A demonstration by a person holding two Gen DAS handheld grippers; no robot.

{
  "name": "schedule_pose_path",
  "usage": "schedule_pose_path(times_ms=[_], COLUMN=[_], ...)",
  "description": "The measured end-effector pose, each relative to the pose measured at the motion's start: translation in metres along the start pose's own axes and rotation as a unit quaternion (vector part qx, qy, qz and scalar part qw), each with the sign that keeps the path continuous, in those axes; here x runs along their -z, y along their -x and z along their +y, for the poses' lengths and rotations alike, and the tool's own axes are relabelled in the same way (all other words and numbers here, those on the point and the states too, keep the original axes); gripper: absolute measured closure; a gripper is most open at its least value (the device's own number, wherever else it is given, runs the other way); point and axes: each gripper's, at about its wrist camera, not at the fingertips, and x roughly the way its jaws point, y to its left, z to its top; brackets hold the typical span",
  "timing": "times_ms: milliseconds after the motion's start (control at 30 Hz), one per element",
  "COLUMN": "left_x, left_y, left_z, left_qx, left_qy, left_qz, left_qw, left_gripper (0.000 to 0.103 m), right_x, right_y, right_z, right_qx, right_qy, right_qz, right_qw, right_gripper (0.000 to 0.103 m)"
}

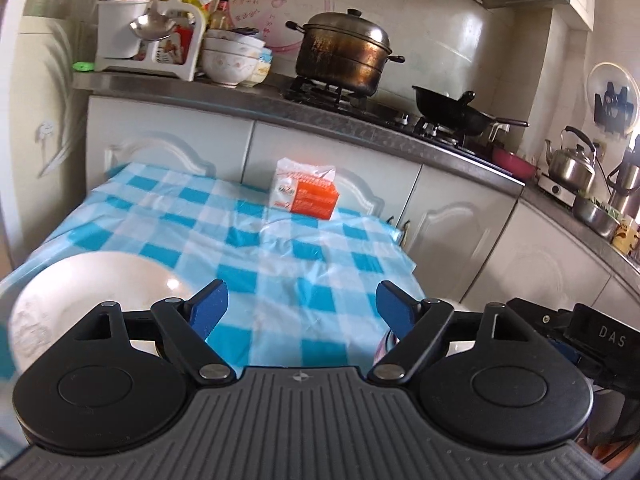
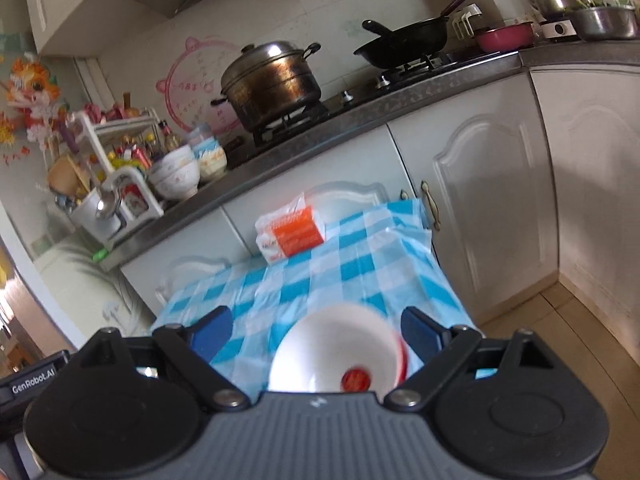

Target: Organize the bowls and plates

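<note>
The left gripper (image 1: pixel 302 304) hangs over the checked cloth (image 1: pixel 280 240) on the desk, its blue fingers (image 1: pixel 208 306) spread wide with nothing between them. A white plate (image 1: pixel 92 300) lies on the cloth at the near left, partly under the left finger. The right gripper (image 2: pixel 316 332) also has its fingers wide, and a white bowl (image 2: pixel 340 348) with a red mark inside sits on the cloth below them, untouched. An orange-and-white packet (image 1: pixel 306 192) stands at the far edge.
</note>
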Motion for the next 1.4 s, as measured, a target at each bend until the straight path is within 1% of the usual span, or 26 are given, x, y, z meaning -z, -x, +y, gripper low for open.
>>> schedule_pose_path(times_ms=[133, 300, 400, 567, 733, 867, 1000, 1167, 1400], left_x=[0.007, 0.016, 0.022, 0.032, 0.039, 0.043, 0.051, 0.058, 0.062], left_y=[0.017, 0.038, 0.048, 0.058, 0.068, 0.070, 0.075, 0.079, 0.084], left_z=[0.010, 0.020, 0.025, 0.034, 0.043, 0.047, 0.049, 0.051, 0.052], left_qx=[-0.021, -0.044, -0.057, -0.077, -0.090, -0.104, -0.115, -0.116, -0.118], left_qy=[-0.008, -0.022, -0.029, -0.029, -0.028, -0.031, -0.039, -0.044, -0.049], left_qz=[0.010, 0.006, 0.008, 0.012, 0.013, 0.021, 0.026, 0.035, 0.037], left_qw=[0.9997, 0.9988, 0.9979, 0.9966, 0.9955, 0.9938, 0.9923, 0.9916, 0.9911], left_gripper=[0.000, 0.000, 0.000, 0.000, 0.000, 0.000, 0.000, 0.000, 0.000], right_x=[0.015, 0.032, 0.042, 0.055, 0.069, 0.081, 0.089, 0.094, 0.098], right_y=[0.018, 0.040, 0.049, 0.057, 0.059, 0.059, 0.060, 0.065, 0.066], right_z=[0.032, 0.063, 0.076, 0.093, 0.106, 0.115, 0.118, 0.120, 0.117], right_qx=[0.007, 0.015, 0.024, 0.035, 0.041, 0.047, 0.055, 0.062, 0.063], right_qy=[0.029, 0.054, 0.065, 0.072, 0.085, 0.101, 0.105, 0.110, 0.102], right_qz=[-0.001, -0.007, -0.014, -0.012, -0.011, -0.007, -0.008, -0.017, -0.014], right_qw=[1.000, 0.998, 0.998, 0.997, 0.995, 0.994, 0.993, 0.992, 0.993], right_gripper=[0.010, 0.007, 0.005, 0.004, 0.001, 0.001, 0.001, 0.001, 0.001])
